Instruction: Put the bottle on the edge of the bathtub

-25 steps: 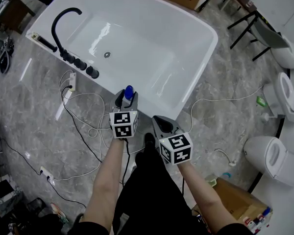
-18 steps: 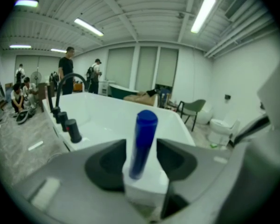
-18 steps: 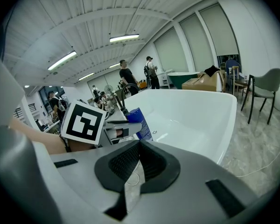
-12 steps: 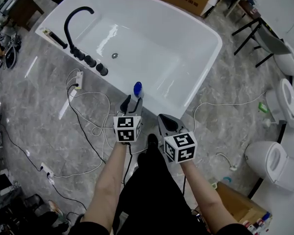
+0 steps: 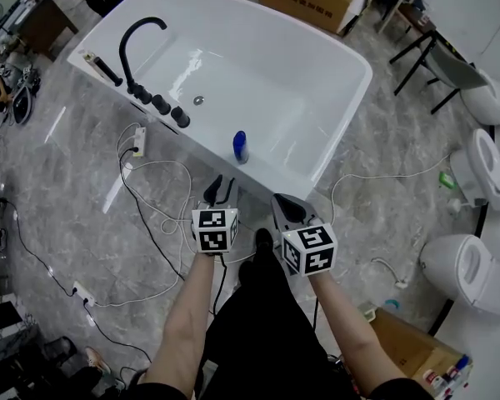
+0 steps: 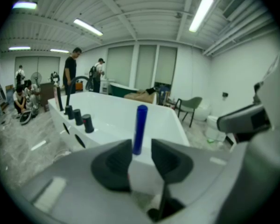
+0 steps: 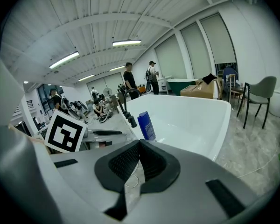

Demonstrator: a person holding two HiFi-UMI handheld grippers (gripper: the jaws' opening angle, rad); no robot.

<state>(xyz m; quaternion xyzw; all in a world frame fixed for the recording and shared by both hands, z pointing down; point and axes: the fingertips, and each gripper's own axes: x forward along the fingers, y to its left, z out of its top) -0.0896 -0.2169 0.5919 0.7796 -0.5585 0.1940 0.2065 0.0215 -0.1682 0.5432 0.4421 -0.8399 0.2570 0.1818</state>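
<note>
One view, head view, shows the drain (image 5: 198,100) beyond the bottle (image 5: 241,147).

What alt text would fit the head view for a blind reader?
A blue bottle stands upright on the near rim of a white bathtub, seen from above. Nearer, a person holds two grippers: the left gripper, empty, jaws apart though they have just been closing, and the right gripper, shut.

Head view: high, steep down on bathtub (image 5: 267,82). L/R gripper views: low, close, facing across it. All share bottle (image 5: 241,147).
</note>
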